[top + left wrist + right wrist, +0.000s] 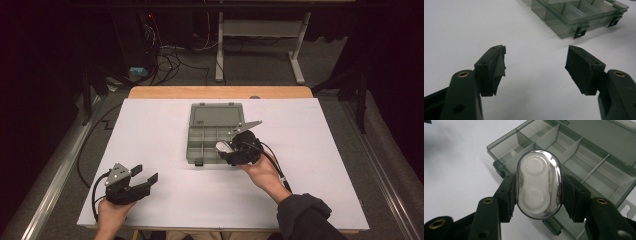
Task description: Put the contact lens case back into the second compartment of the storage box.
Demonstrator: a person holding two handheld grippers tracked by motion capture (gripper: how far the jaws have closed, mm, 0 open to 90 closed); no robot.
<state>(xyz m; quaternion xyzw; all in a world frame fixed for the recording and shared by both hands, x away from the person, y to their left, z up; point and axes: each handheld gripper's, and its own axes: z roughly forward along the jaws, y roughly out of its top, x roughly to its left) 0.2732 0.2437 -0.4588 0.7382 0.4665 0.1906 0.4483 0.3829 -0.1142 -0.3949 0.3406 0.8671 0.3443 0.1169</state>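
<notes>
High view: the right gripper (226, 148) covers the near right corner of the open grey compartment box (212, 131), and the clear case (223, 146) it carries reads there as no more than a pale glint. The person is cut off at the bottom edge (forearms and one dark sleeve (302, 216) remain). Right gripper view: the box's (599, 152) far corners run out of frame, and the case (538, 183) hides the gap between the jaws. Those jaws stand about half apart, pads pressed on the case's two long sides. The case is an oval, transparent shell with a white two-lobed insert inside, held above the near compartments of the box, apart from the white table (165, 190). Left gripper view: the left gripper (535, 58) hangs over bare table (461, 27) with jaws spread wide and nothing between them; its left pad (499, 65) looks frayed. The box (574, 17) lies near, its latches (581, 30) facing the gripper.
</notes>
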